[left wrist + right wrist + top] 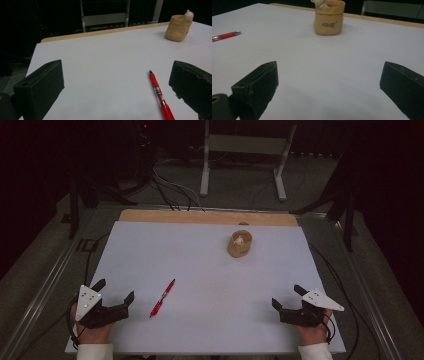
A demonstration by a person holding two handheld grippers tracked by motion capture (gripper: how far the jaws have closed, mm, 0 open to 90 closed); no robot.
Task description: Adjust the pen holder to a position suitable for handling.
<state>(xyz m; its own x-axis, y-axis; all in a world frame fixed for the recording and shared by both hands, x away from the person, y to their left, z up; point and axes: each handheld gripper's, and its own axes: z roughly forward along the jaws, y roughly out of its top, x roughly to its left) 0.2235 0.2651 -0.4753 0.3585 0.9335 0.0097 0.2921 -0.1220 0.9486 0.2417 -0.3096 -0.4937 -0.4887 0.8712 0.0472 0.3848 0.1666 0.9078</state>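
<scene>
a red pen (162,298) lies flat on the white tabletop (210,285), just right of the left gripper (116,294), its tip aimed up the table toward the far side. the left gripper rests at the near left corner with its jaws spread wide and nothing between them; in the left gripper view the pen (161,97) sits on the bare surface close to the inner face of the right-hand jaw, not touching it as far as can be seen. the right gripper (286,296) sits at the near right corner, well apart from the pen, jaws likewise wide apart and holding nothing. toward the far side of the table stands a small tan sack-shaped holder (239,244) (dark lettering on its front (329,24), too small to read), upright with its mouth open; a little pale figure (239,240) peeks over its rim. whether anything else is inside cannot be told. a strip of bare wooden edge (210,217) runs along the far side of the tabletop.
</scene>
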